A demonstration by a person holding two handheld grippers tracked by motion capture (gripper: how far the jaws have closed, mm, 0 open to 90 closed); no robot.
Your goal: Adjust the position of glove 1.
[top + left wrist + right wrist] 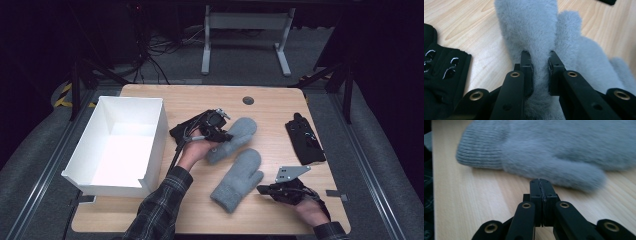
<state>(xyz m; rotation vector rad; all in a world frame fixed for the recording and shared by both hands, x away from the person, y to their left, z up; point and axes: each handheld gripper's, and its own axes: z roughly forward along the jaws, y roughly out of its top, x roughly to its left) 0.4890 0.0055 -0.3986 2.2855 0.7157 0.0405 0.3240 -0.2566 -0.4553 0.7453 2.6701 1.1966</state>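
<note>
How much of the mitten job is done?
Nothing looks put away yet: the white box has nothing inside. In hand: the left tongs are pinching the far mitten. Left: the near mitten, untouched beside the shut right tongs, and the black gloves on the table, if they count too.

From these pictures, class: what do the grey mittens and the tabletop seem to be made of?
Grey mittens: soft fuzzy fabric, probably fleece or brushed knit; one shows a ribbed knitted cuff. Tabletop: pale wood or wood-look laminate, matte, with visible grain lines.
</note>
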